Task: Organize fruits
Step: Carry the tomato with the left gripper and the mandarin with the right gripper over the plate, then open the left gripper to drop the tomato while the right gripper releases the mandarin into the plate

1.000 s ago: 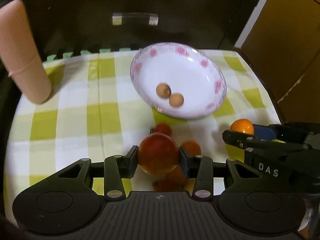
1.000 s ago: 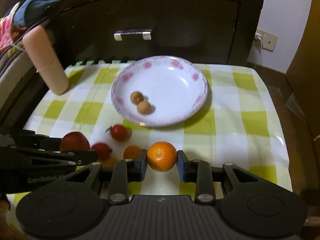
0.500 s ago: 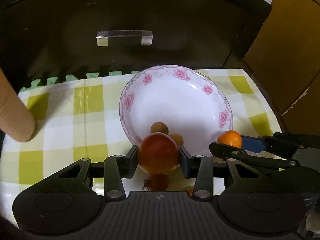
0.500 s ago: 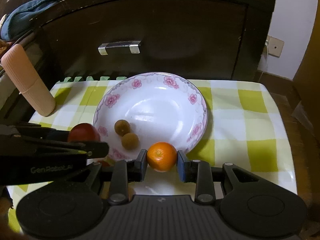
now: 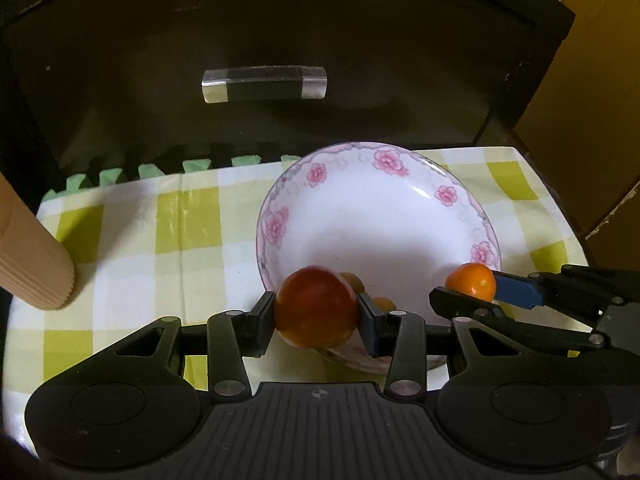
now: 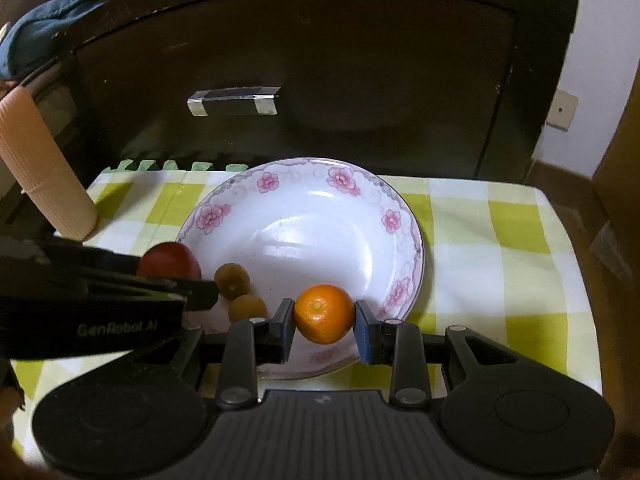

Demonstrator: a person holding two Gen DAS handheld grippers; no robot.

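Hovering over plate (image 6: 412, 236) rim, tomato (image 5: 316, 306), orange (image 6: 324, 314) gripped

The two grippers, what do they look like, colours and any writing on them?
Both are black plastic. The left gripper and right gripper each have a ribbed centre plate, two round discs, jointed linkage arms with silver rivets, and blue pads inside the fingers. White lettering "GenRobot AI" runs along the left gripper's side. No sleeves show.

Green-and-white checked cloth (image 6: 500, 240) spread over the bench, ribbed peach cylinder (image 6: 44, 176) stood at the bench's far left corner, dark cabinet (image 6: 320, 80) with clear handle (image 6: 234, 100) seen behind the far edge, blue cloth (image 6: 48, 28) bundled at its left, wall socket (image 6: 562, 110) at right
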